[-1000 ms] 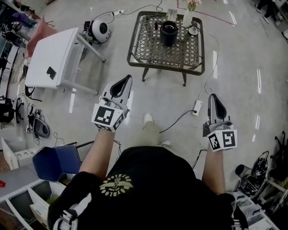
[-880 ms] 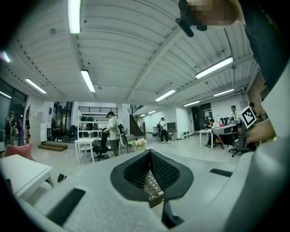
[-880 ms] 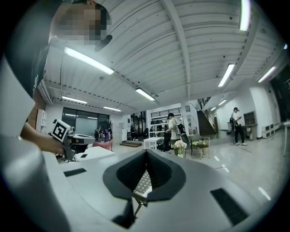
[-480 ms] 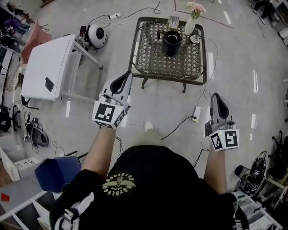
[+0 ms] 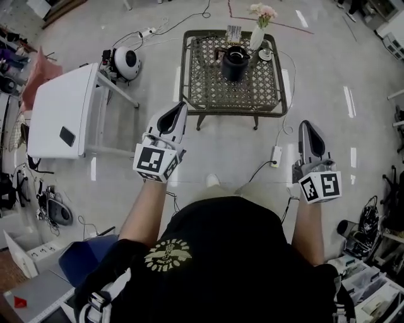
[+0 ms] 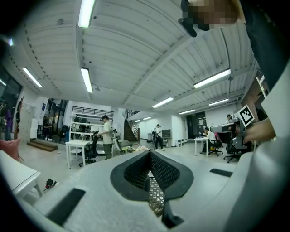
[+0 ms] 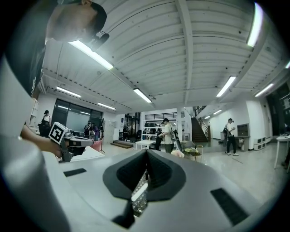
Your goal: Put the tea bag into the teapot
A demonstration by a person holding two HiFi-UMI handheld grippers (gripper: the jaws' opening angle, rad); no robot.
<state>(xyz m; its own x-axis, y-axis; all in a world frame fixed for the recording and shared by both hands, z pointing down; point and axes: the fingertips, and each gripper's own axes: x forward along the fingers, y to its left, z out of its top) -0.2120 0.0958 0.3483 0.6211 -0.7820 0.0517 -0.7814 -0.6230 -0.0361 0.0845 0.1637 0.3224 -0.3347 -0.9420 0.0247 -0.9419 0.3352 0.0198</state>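
Task is not being started yet: left claw (image 5: 179,107) and right claw (image 5: 307,125) are being held closed and empty, well apart from teapot (image 5: 235,62) on bench (image 5: 208,88).

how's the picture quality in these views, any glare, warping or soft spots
Head view: evenly lit, pale lamp-glare streaks on the glossy floor, edges bowed. Left gripper view: strong fisheye, black corners, bright ceiling light, the left claw close up and soft. Right gripper view: same warping, ceiling strip blown out white.
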